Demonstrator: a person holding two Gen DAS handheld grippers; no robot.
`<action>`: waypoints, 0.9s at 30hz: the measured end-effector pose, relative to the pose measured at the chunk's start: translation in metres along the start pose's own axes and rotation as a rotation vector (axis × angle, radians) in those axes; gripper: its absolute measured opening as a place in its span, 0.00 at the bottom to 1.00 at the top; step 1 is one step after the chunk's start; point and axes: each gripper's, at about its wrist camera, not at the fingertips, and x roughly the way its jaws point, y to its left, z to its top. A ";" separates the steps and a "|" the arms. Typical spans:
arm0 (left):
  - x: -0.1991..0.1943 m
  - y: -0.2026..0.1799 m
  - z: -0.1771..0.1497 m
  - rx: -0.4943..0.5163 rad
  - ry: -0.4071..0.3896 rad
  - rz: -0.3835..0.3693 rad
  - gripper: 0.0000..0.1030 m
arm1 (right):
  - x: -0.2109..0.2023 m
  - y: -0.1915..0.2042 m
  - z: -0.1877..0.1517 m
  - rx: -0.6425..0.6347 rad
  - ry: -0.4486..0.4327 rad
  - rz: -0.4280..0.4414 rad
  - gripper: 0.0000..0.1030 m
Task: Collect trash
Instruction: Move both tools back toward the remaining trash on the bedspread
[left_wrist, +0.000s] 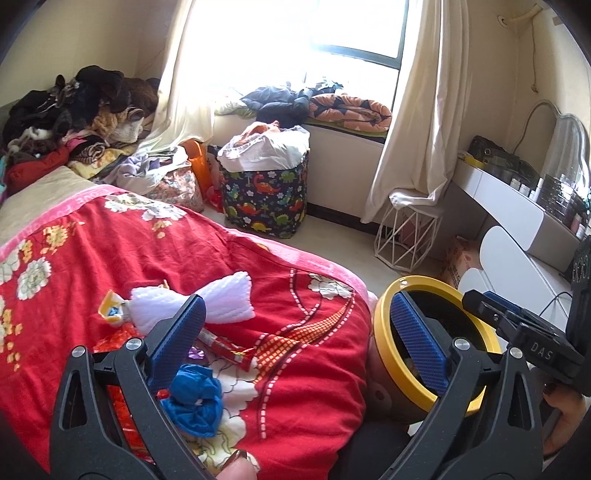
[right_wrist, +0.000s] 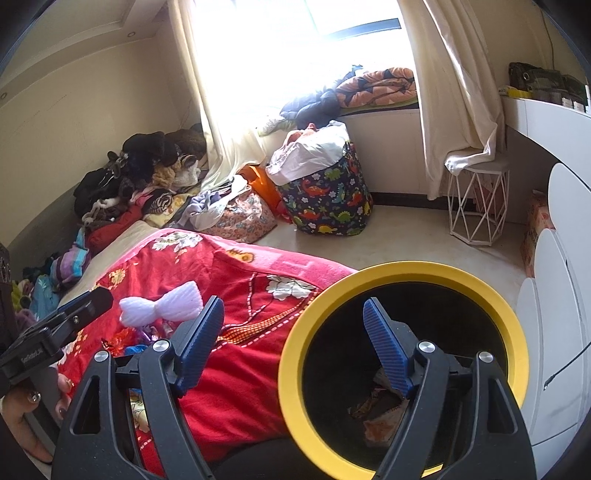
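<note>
A: so why's the bin parked right up against the bed?

B: my guess, so scraps can go straight off the blanket into it. There's already a wrapper at the bottom

A: and the grippers?

B: right gripper is spread wide with nothing in it, one finger hanging over the bin's mouth, the other over the blanket. Left gripper is spread too, empty, over the pile of trash

A: what's left?

B: a blue crumpled paper, a red wrapper stick, shiny foil bits, all on the blanket near the edge. The white bow looks like a keeper, not trash, but that's just my read
</note>
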 end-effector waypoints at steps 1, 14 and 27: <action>-0.001 0.004 0.000 -0.005 -0.002 0.005 0.89 | 0.000 0.001 0.000 -0.005 0.000 0.005 0.74; -0.012 0.033 0.003 -0.044 -0.028 0.062 0.89 | 0.001 0.037 -0.005 -0.071 0.000 0.057 0.78; -0.024 0.061 0.003 -0.094 -0.047 0.108 0.89 | 0.006 0.073 -0.013 -0.140 0.015 0.109 0.81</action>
